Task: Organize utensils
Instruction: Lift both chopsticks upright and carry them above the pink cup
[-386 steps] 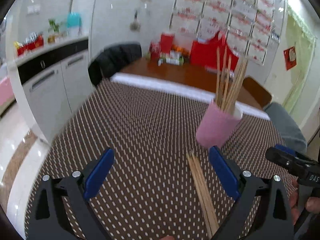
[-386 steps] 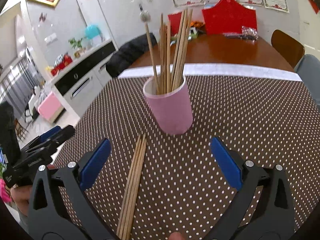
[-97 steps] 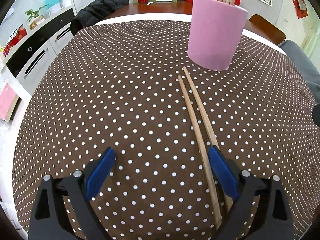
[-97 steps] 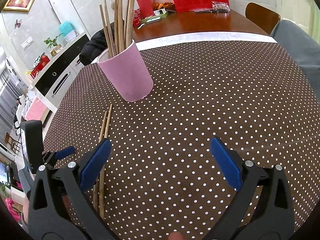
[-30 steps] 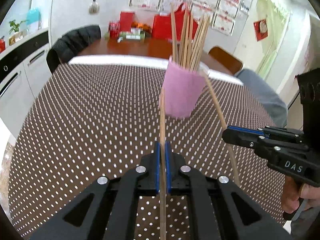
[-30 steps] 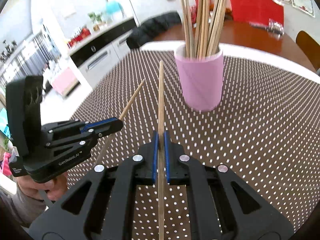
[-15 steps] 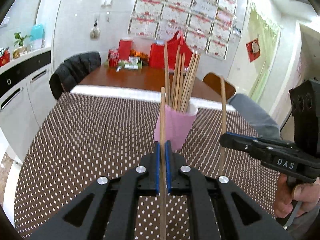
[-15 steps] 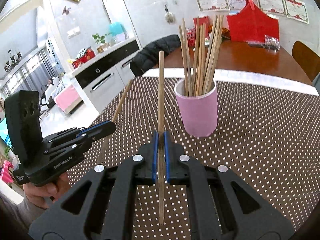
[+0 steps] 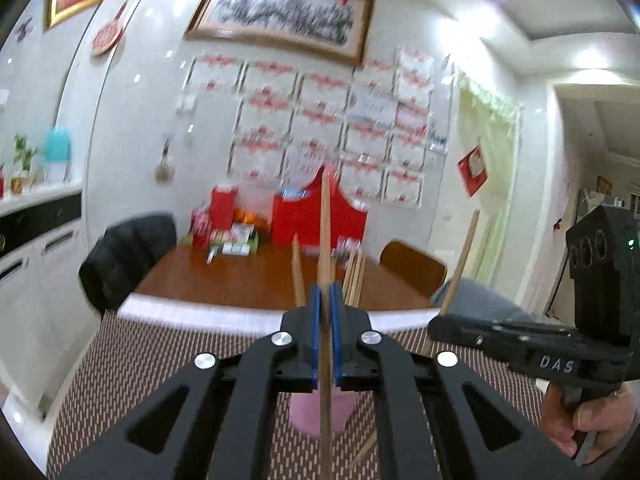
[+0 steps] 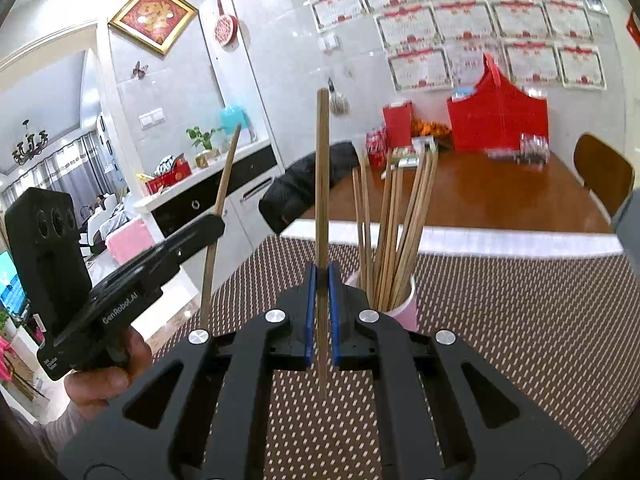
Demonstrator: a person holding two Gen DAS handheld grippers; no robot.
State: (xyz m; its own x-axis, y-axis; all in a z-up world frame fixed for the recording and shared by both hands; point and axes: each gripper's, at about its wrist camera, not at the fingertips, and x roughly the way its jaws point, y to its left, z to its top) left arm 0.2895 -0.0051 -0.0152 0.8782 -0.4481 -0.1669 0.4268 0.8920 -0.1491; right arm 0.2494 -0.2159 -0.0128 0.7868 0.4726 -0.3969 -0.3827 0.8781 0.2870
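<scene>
My left gripper (image 9: 325, 300) is shut on a wooden chopstick (image 9: 325, 232) held upright above the table. My right gripper (image 10: 321, 280) is shut on a second chopstick (image 10: 322, 168), also upright. The pink cup (image 10: 402, 310) with several chopsticks (image 10: 394, 224) stands just behind and right of the right gripper; in the left wrist view the cup (image 9: 304, 412) shows below the fingers, mostly hidden. The right gripper (image 9: 444, 322) with its chopstick (image 9: 460, 264) shows at right in the left wrist view. The left gripper (image 10: 208, 226) with its chopstick (image 10: 218, 216) shows at left in the right wrist view.
The table has a brown dotted cloth (image 10: 520, 320) with a bare wooden part (image 10: 500, 196) beyond it. Red boxes and packets (image 10: 496, 116) stand at the far end. A black jacket on a chair (image 10: 304, 188) and a wooden chair (image 10: 604, 176) flank the table. White cabinets (image 10: 224, 184) line the left.
Both grippers have risen and tilted up with their chopsticks. The cup now sits lower in both views, and more wall shows.
</scene>
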